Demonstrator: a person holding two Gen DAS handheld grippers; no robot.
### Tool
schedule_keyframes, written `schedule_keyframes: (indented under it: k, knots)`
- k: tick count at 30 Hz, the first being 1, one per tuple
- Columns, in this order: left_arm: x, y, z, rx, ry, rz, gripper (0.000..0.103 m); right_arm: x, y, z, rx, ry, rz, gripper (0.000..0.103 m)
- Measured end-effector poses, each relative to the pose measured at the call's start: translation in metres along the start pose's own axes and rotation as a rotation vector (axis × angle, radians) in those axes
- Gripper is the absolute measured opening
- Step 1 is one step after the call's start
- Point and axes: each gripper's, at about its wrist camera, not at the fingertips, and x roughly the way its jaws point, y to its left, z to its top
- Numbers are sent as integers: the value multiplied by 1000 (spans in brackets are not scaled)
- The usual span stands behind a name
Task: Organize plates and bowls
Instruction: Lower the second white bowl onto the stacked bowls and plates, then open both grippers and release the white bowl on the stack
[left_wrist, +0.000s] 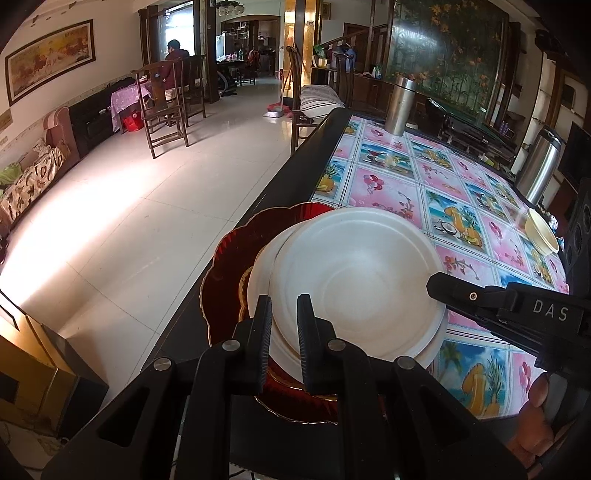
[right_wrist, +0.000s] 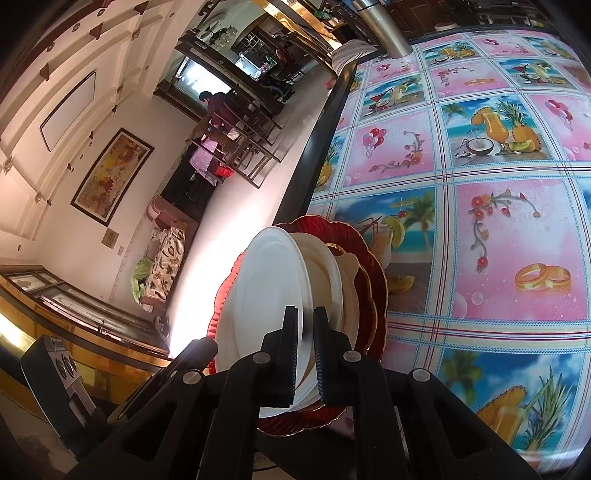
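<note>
A red scalloped plate (left_wrist: 225, 280) (right_wrist: 373, 266) lies at the near left corner of the table (left_wrist: 295, 166), with white plates stacked on it. The top white plate (left_wrist: 354, 280) (right_wrist: 266, 288) sits off-centre over a second white plate (left_wrist: 258, 280) (right_wrist: 325, 273). My left gripper (left_wrist: 285, 325) is shut on the near rim of the top white plate, one finger over it and one outside. My right gripper (right_wrist: 306, 343) is shut on the same plate's opposite rim; its tip (left_wrist: 434, 284) reaches in from the right in the left wrist view.
A steel flask (left_wrist: 400, 107) stands at the table's far edge, a larger steel jug (left_wrist: 539, 166) and a cream lid (left_wrist: 541, 230) at the right. The patterned tablecloth (right_wrist: 480, 221) covers the table. Tiled floor, wooden chairs (left_wrist: 162, 110) and a seated person lie beyond.
</note>
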Motion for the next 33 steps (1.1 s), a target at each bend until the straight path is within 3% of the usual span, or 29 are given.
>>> schedule_keyframes:
  k: [13,20,24,33]
  knots:
    - [1,-2,0,14,5,7,10,4,4,-4,-13,1,-10,12]
    - [0,-3,-1,17,2,19,10,-2,20,-11,-128,-39,-98,13]
    - [0,-5,-1,20,4,24,10,-10,23,-13,-158,-53,-119,19]
    - [-2,-13,0,31,-2,29,10,-32,-1,-2,-100,-111,-126,23]
